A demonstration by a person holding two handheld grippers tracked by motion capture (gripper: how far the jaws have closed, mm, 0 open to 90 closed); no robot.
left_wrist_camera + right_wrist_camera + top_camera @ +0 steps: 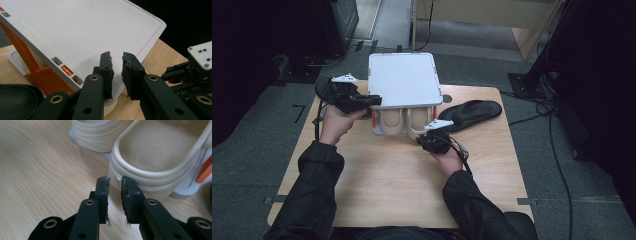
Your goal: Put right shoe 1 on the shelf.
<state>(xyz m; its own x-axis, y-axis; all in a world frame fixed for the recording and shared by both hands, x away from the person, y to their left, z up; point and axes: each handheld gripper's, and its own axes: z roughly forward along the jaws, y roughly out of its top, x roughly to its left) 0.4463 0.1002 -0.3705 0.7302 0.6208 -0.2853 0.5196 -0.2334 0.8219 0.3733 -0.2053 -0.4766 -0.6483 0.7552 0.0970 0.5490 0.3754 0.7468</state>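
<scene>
Two cream clogs point(404, 122) sit side by side at the far middle of the wooden table point(397, 185), heels towards the person, on the base of one white rack with orange struts point(37, 72). One white tray point(403, 80) forms the rack's top and roofs over the toes of both clogs.

The right gripper point(435, 141) is just in front of the right-hand clog's heel. In the right gripper view its tips point(115, 182) stand a narrow gap apart right at the heel rim point(155, 176), with nothing between them; whether a pad touches the rim is hard to tell.

The left gripper point(373, 101) is at the tray's left edge. In the left gripper view its two jaws are also slightly parted, and the tray's near edge seems to run between the pads point(107, 67), though a firm pinch cannot be made out.

Two black insoles lie beside the rack: one point(472, 114) to its right, one point(326, 86) to its left, partly hidden behind the left gripper.
</scene>
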